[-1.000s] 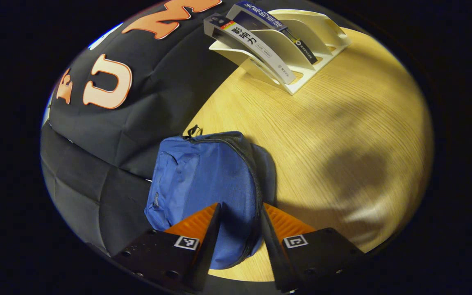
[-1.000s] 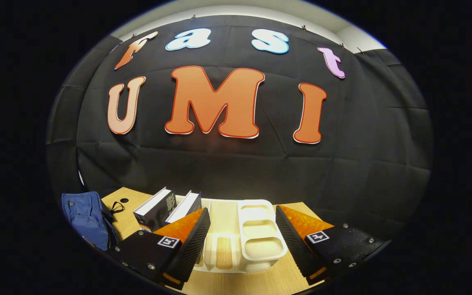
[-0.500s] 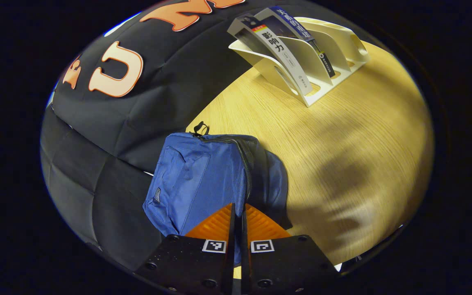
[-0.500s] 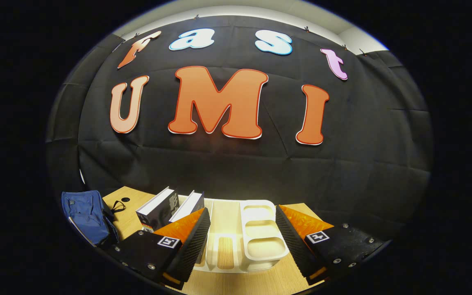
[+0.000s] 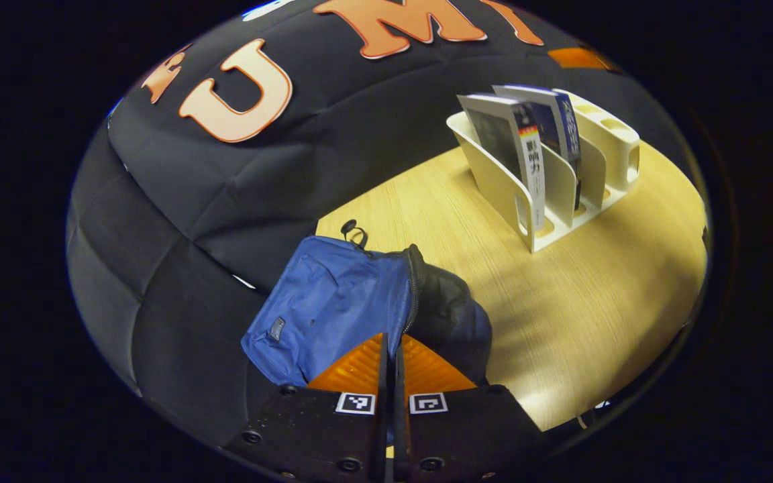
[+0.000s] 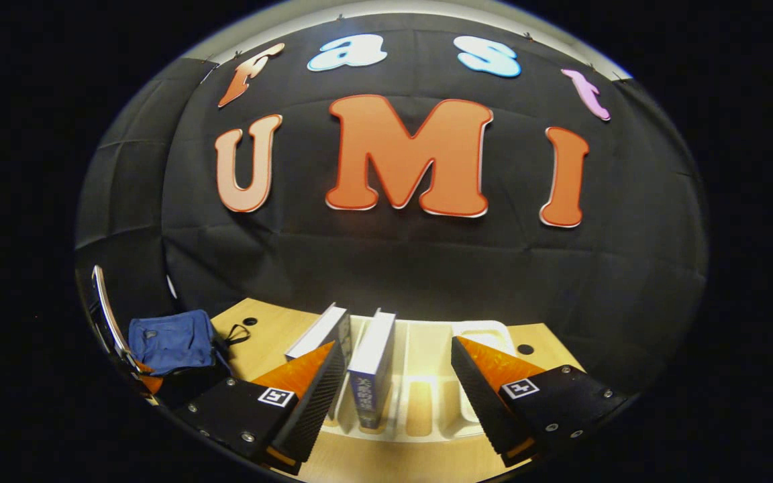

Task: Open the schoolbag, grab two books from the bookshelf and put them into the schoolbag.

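Observation:
The blue schoolbag (image 5: 333, 305) lies at the table's left edge by the black cloth wall, its top gaping to show dark lining (image 5: 450, 302). My left gripper (image 5: 392, 352) is shut on the zipper edge of the bag. The white bookshelf (image 5: 551, 221) stands farther right with two upright books (image 5: 527, 157) in its slots. In the right gripper view, my right gripper (image 6: 396, 389) is open just in front of the bookshelf (image 6: 437, 409). One book (image 6: 373, 365) stands between its fingers, the other book (image 6: 323, 332) behind the left finger. The schoolbag (image 6: 172, 339) lies far left.
The light wooden table (image 5: 594, 302) has bare room between the bag and the shelf. Its right edge runs close behind the shelf. Two small round holes (image 6: 250, 321) sit in the tabletop near the back wall.
My left gripper closed on the bag's zipper edge and drew it along, so the bag gapes wider. My right gripper shifted until one book stands between its open fingers.

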The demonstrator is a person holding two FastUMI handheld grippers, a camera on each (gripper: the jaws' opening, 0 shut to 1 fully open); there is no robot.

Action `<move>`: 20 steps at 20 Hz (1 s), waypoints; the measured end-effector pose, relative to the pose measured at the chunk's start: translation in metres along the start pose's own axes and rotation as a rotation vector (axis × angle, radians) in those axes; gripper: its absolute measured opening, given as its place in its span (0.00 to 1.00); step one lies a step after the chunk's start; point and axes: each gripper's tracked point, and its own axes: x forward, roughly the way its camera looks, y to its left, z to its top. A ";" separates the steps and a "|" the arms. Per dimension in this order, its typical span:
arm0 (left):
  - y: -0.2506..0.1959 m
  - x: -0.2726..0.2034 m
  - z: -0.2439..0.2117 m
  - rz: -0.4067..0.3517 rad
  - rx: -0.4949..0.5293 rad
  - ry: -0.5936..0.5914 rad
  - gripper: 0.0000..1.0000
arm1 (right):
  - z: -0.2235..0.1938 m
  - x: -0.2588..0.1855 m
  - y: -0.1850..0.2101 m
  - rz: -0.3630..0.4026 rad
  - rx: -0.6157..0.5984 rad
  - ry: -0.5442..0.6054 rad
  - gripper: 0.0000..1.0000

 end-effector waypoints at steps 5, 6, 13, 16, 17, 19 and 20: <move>0.057 -0.016 0.031 -0.011 -0.142 -0.060 0.02 | 0.009 0.021 0.049 0.090 -0.037 0.075 0.96; 0.068 -0.017 0.037 -0.020 -0.172 -0.070 0.02 | 0.010 0.028 0.054 0.089 -0.046 0.092 0.96; 0.126 -0.016 0.062 -0.084 -0.328 -0.120 0.02 | -0.009 0.079 0.075 0.068 -0.032 0.318 0.96; 0.138 -0.012 0.067 -0.133 -0.359 -0.125 0.02 | -0.027 0.104 0.083 0.053 -0.047 0.442 0.96; 0.144 -0.007 0.068 -0.142 -0.365 -0.129 0.02 | -0.034 0.109 0.086 0.058 -0.057 0.485 0.96; 0.154 -0.003 0.072 -0.163 -0.391 -0.138 0.02 | -0.049 0.117 0.086 0.052 -0.070 0.584 0.97; 0.157 0.004 0.076 -0.170 -0.405 -0.142 0.01 | -0.056 0.121 0.087 0.050 -0.051 0.624 0.97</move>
